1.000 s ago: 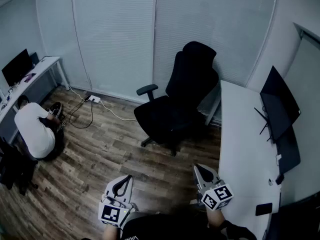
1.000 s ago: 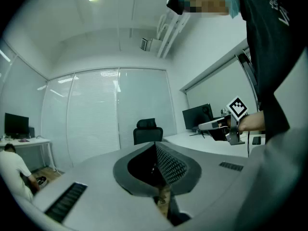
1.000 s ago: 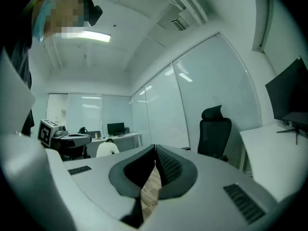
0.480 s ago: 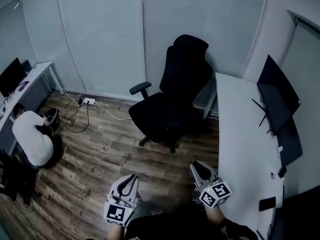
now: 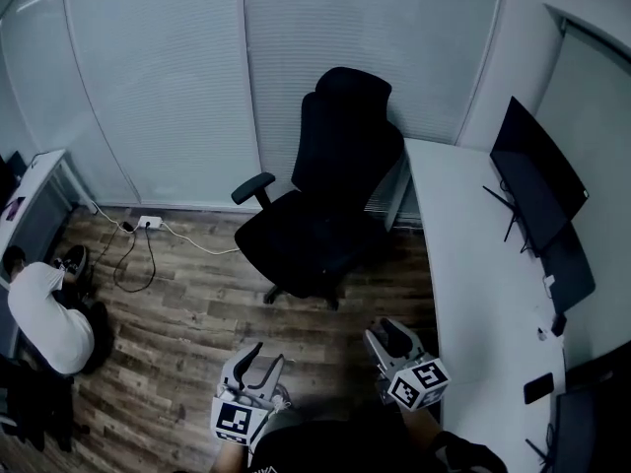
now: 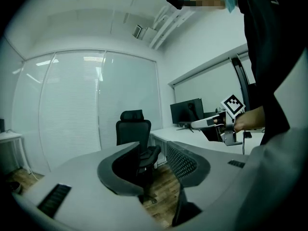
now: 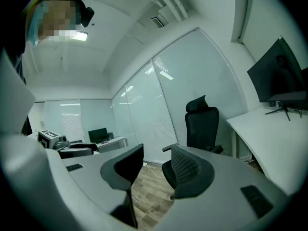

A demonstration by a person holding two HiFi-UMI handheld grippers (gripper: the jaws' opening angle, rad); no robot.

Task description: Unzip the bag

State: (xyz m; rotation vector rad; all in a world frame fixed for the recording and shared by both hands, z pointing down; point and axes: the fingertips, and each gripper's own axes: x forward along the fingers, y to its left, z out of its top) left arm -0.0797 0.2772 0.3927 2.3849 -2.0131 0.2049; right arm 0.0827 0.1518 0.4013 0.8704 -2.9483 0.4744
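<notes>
**Grey jaws apart, no bag in sight**

Wood-look floor (image 5: 177, 304) fills the left of the head view, where a person in a white top (image 5: 44, 318) crouches at the far edge. A power strip (image 5: 148, 222) with its cable lies by the blind-covered wall. A black office chair (image 5: 315, 205) stands in the middle. To the right runs a long white desk (image 5: 473, 284) carrying a dark monitor (image 5: 537, 190).

Low in that view, the left gripper (image 5: 261, 365) and the right gripper (image 5: 387, 331) both point roughly toward the chair. The left gripper's jaws have just been opening and now stand apart. Nothing is between them; only the distant chair shows through the gap. The right gripper's jaws have also just been opening and are spread, likewise empty.

No bag and no zip appears in any view, so where the bag is cannot be told. The unzipping looks not yet begun. Everything remains: reaching the bag, steadying it, taking the zip pull and drawing it along.

Only the head view shows the crouched person and the cable. The left gripper view catches the right gripper from the side, with its marker cube (image 6: 233, 105) and the hand (image 6: 248, 120) holding it. Only the right gripper view shows a far desk with a small screen (image 7: 98, 134).
</notes>
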